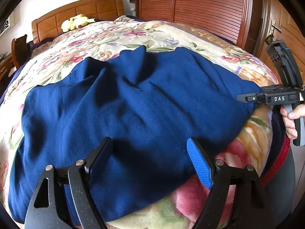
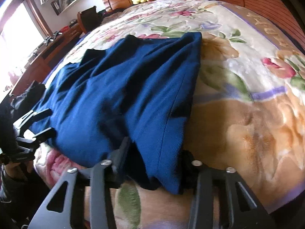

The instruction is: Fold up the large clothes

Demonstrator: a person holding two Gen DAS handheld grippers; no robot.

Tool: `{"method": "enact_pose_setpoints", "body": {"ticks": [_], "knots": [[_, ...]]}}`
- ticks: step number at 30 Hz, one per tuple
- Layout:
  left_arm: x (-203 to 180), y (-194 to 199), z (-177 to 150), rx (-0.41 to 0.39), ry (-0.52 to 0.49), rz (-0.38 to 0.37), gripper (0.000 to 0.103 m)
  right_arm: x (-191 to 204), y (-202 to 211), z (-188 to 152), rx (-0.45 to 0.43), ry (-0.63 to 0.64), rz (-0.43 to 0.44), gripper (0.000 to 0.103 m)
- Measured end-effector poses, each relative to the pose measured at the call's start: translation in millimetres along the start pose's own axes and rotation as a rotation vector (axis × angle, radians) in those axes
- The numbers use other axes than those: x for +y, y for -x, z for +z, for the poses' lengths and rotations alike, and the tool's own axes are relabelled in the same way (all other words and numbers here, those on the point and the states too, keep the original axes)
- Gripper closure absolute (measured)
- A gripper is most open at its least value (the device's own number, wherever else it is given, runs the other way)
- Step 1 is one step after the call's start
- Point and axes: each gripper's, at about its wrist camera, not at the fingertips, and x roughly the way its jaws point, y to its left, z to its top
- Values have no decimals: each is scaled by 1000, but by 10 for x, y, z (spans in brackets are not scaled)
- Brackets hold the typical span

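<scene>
A dark blue garment (image 1: pixel 133 103) lies rumpled across the floral blanket (image 1: pixel 118 36) on the bed. My left gripper (image 1: pixel 150 158) hovers open over the garment's near edge, its black and blue-padded fingers spread wide above the cloth. In the right wrist view the same gripper (image 2: pixel 44 122) shows at the garment's left corner. My right gripper (image 2: pixel 153 155) has the garment's (image 2: pixel 118 87) near right corner bunched between its fingers, and the cloth fills the gap and hides the right pad. From the left wrist view the right gripper (image 1: pixel 241 97) sits at the garment's right corner, held by a hand (image 1: pixel 291 122).
A yellow plush toy (image 1: pixel 76 22) rests by the wooden headboard (image 1: pixel 80 9). A slatted wooden wardrobe (image 1: pixel 200 3) and a door (image 1: pixel 282 28) stand to the right of the bed. A chair (image 2: pixel 87 19) and a desk (image 2: pixel 51 45) stand to its left.
</scene>
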Motion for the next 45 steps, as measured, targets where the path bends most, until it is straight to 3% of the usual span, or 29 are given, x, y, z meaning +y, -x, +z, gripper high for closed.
{"method": "enact_pose_setpoints", "body": {"ticks": [8, 15, 27, 32, 38, 45], "knots": [[162, 157, 1, -21, 22, 3, 22, 279, 433, 226, -106, 84, 12, 77], [511, 541, -147, -88, 74, 44, 22, 934, 662, 518, -178, 218, 39, 79], [1196, 1144, -656, -161, 178, 154, 22, 2450, 418, 810, -208, 471, 143, 81], [1381, 1256, -825, -176, 221, 174, 22, 3008, 63, 755, -157, 510, 202, 78], [1502, 1301, -943, -178, 247, 181, 22, 3113, -318, 716, -96, 481, 247, 64], [1490, 1334, -940, -193, 243, 170, 22, 2925, -263, 681, -120, 500, 123, 59]]}}
